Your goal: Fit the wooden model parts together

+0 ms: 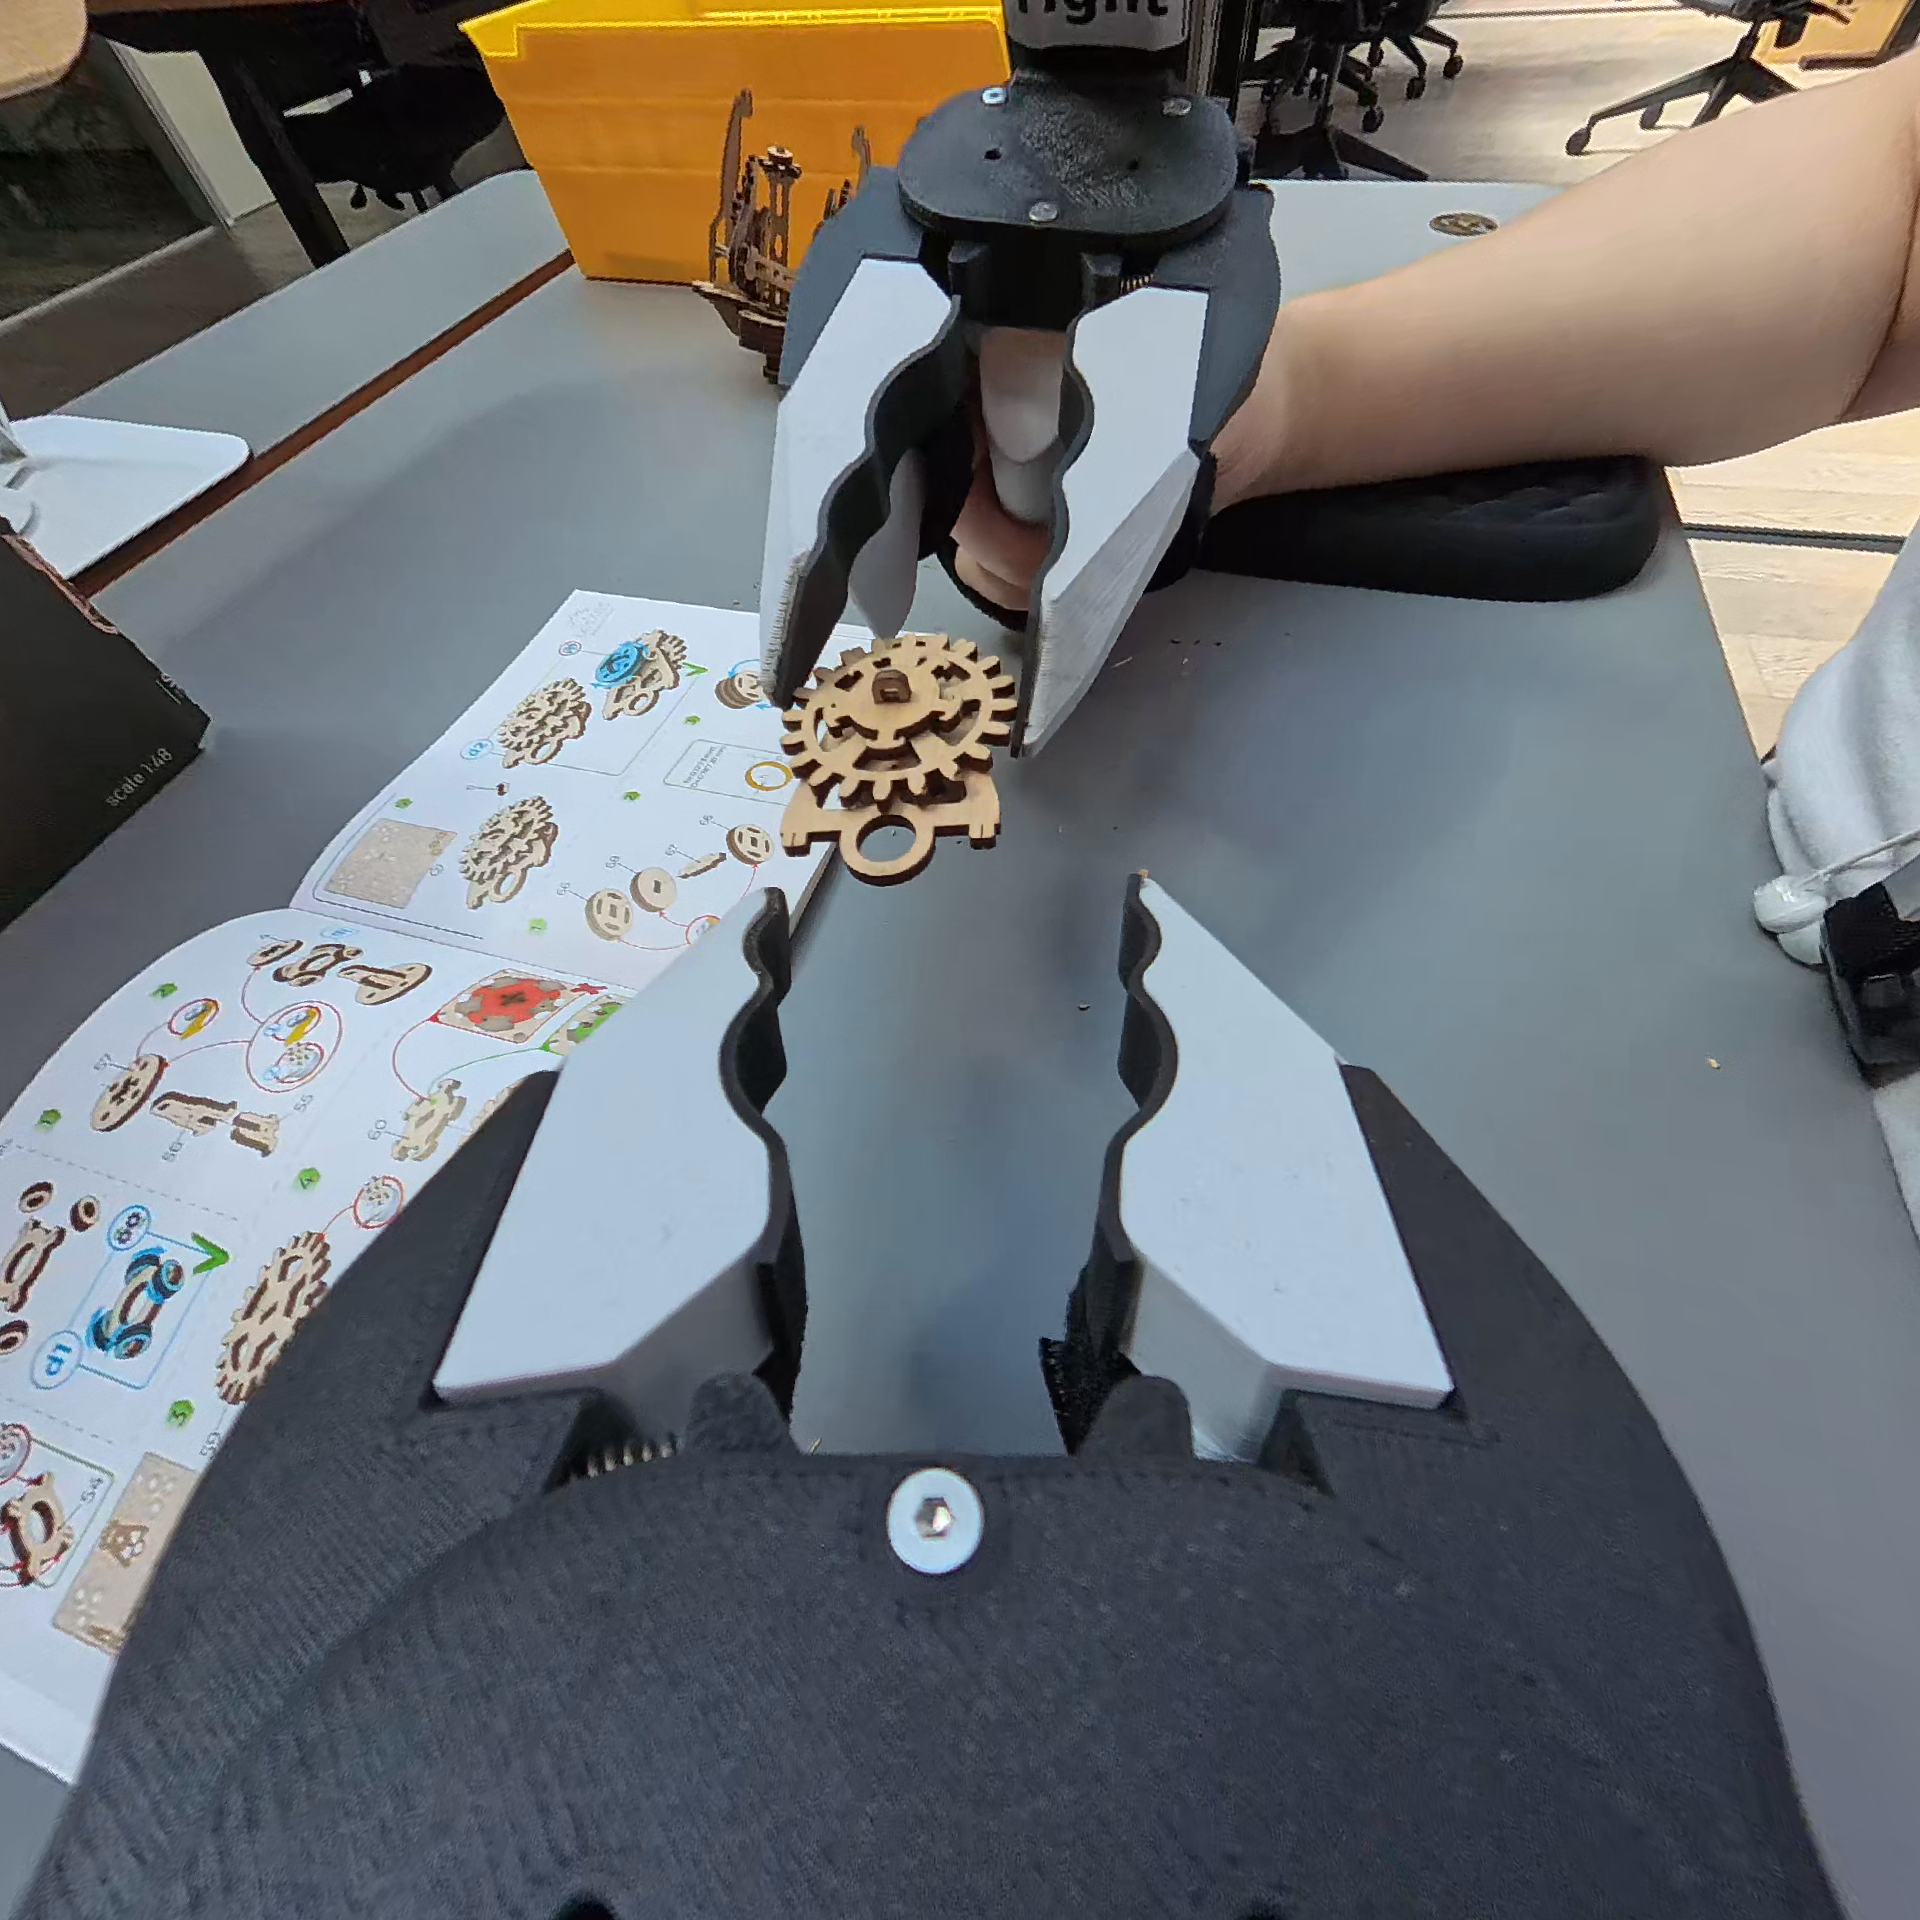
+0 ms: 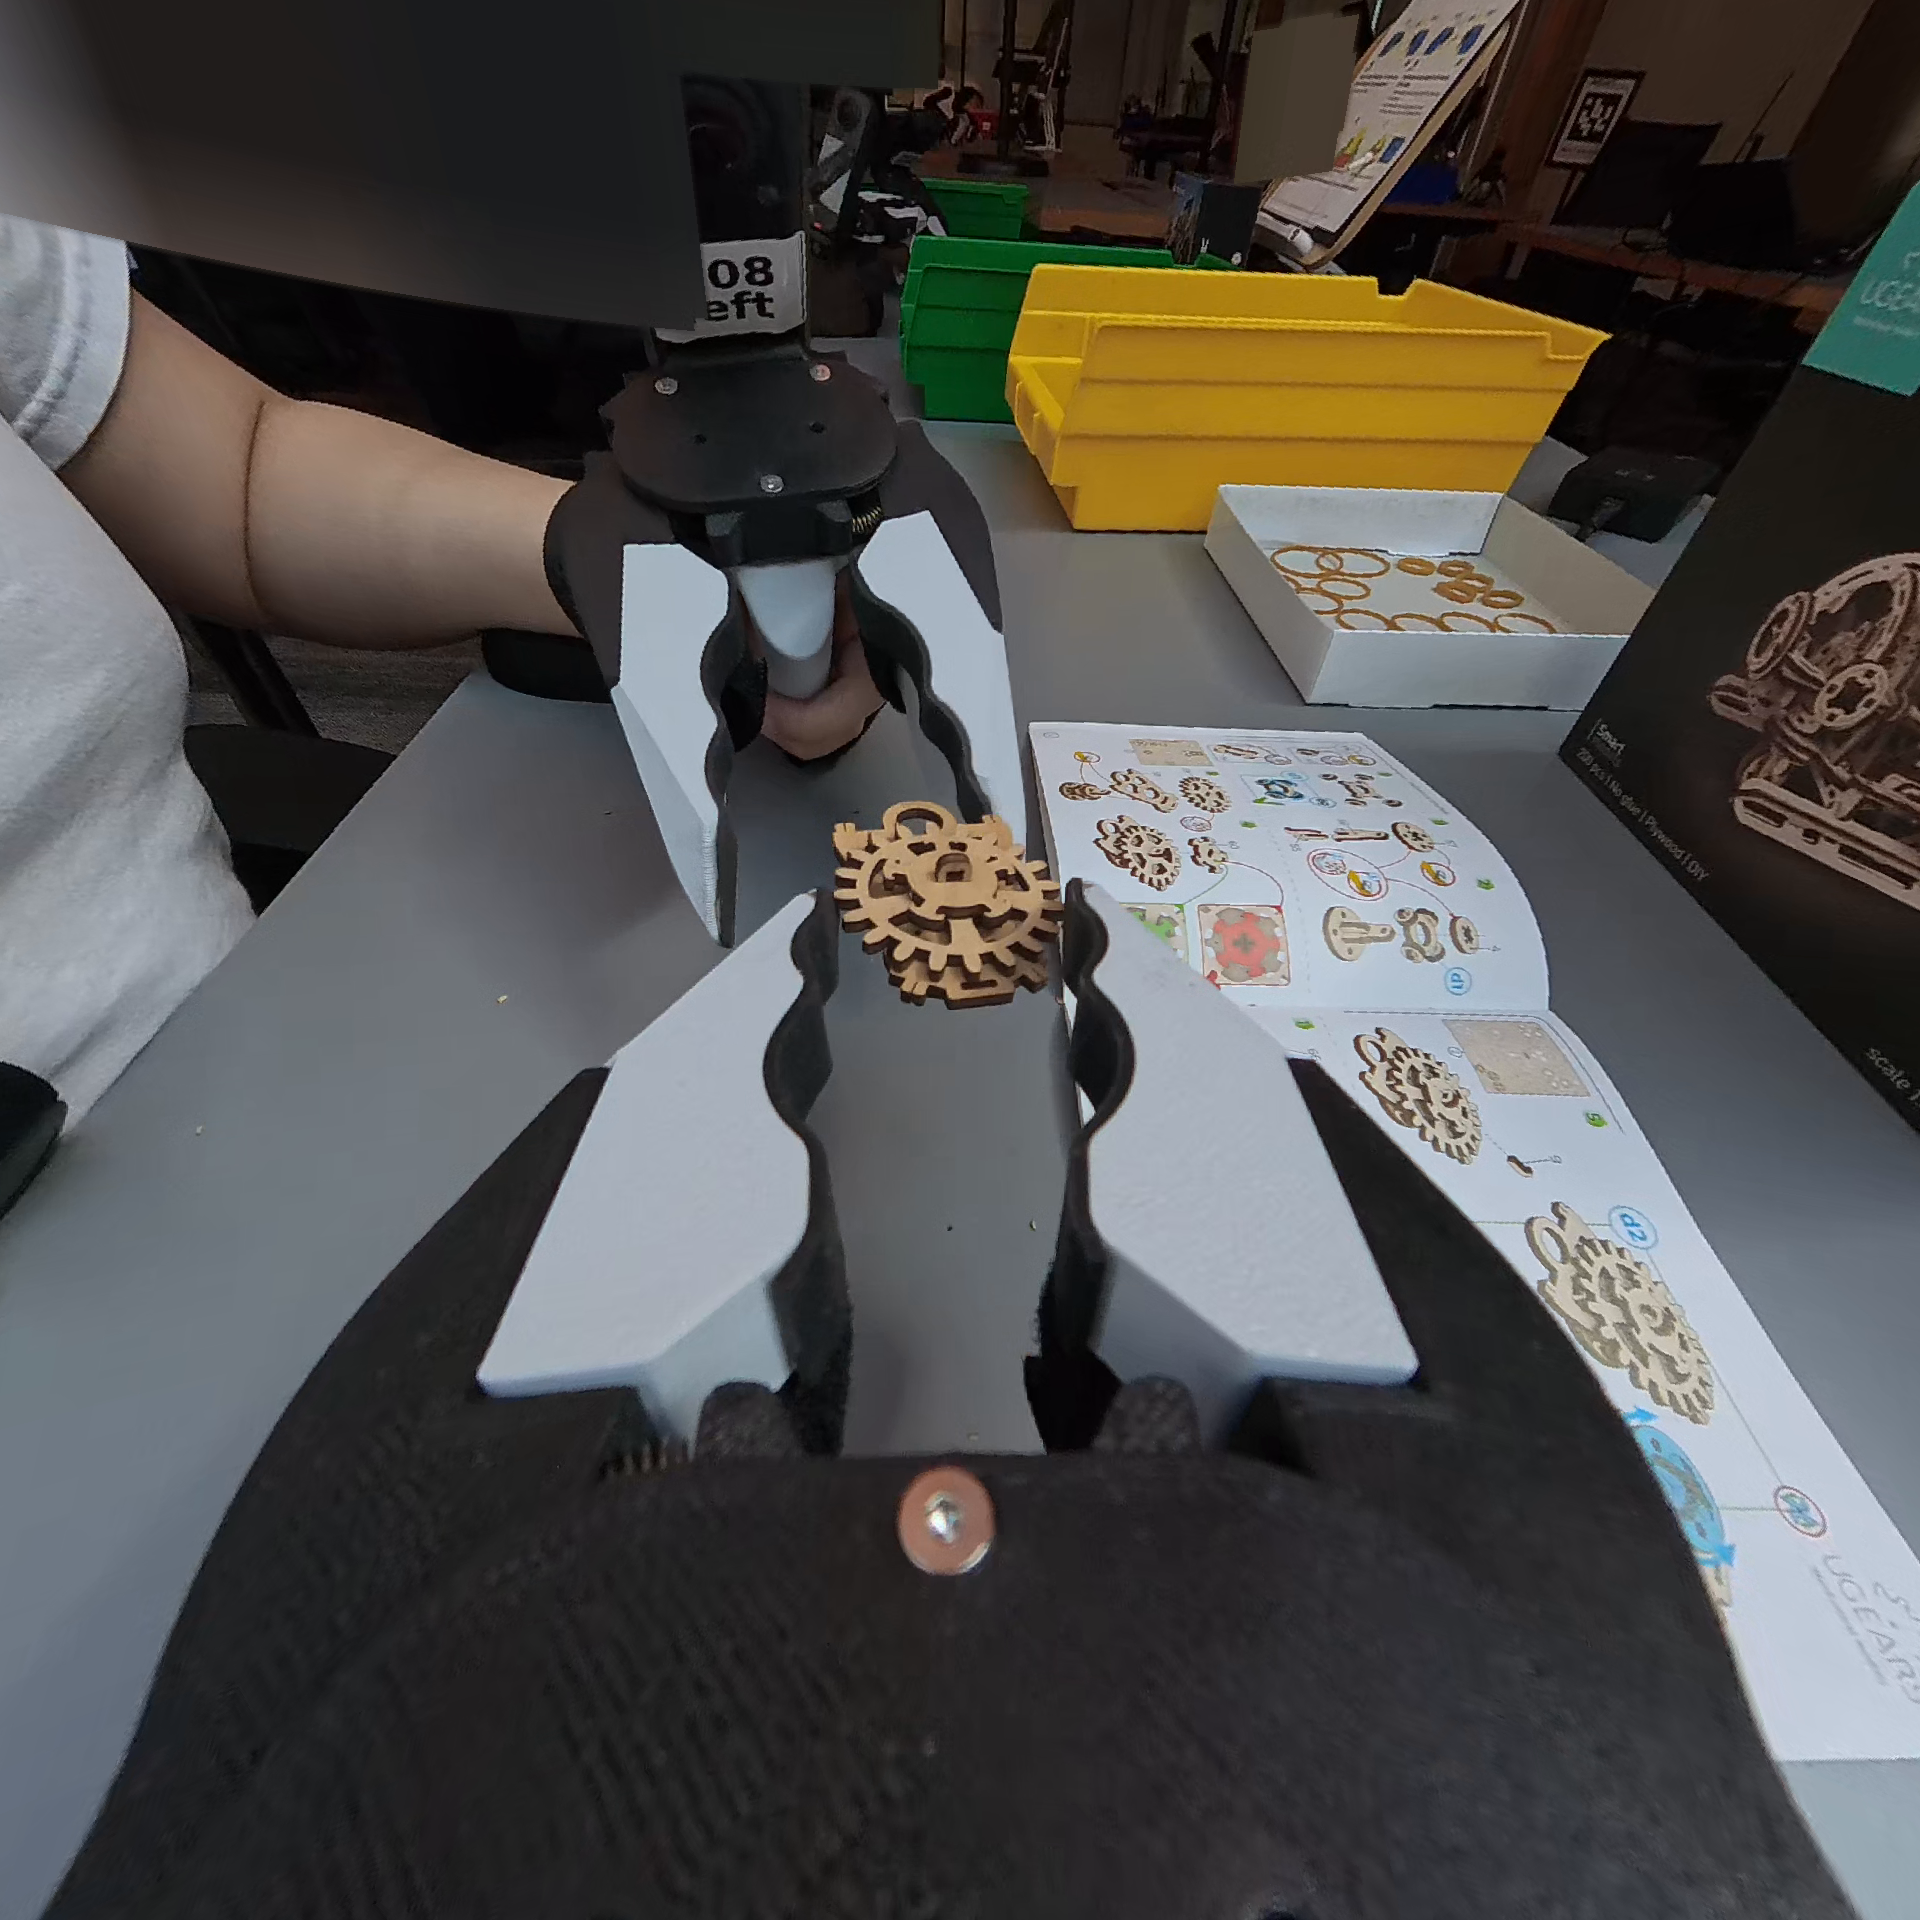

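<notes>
Gear assembly (image 1: 896,750) lower layers hidden; right tongs (image 1: 899,694) straddle it

A grey table (image 1: 1403,883) fills the foreground, and a second grey desk (image 1: 343,312) butts against it along a brown edge. Yellow bins (image 2: 1299,416) and green bins (image 2: 961,312) sit at the far side. Beyond, black office chairs (image 1: 1382,62) stand on a pale wooden floor (image 1: 1558,94). The far room looks dim, with daylight on the floor.
</notes>
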`<state>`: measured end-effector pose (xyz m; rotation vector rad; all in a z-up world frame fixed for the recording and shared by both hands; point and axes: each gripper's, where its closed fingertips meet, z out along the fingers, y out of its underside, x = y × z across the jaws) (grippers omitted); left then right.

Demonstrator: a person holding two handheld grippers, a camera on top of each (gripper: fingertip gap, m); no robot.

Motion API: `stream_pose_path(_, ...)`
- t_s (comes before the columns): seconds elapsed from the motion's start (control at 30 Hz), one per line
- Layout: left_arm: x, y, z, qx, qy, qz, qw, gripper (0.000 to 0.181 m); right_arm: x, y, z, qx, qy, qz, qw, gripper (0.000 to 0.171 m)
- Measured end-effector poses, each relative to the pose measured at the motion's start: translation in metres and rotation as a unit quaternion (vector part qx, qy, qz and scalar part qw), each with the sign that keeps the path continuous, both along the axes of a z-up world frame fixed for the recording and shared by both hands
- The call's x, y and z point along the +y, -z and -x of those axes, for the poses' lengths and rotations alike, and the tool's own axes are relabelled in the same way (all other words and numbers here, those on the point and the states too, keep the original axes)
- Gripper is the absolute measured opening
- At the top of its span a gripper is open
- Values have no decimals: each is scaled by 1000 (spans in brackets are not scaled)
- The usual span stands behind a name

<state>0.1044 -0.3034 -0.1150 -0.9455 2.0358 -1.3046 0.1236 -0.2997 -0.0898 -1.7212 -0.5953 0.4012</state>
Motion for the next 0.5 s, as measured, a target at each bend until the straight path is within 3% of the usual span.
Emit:
stream_pose_path(0.2,5,-3,-5,-1,-18,17,1000,66,-2,2,4,-15,-4,-3,1000,42)
stream_pose_path(0.5,4,-4,-6,-2,-17,17,1000,56,-3,7,12,-44,-20,-7,999,42)
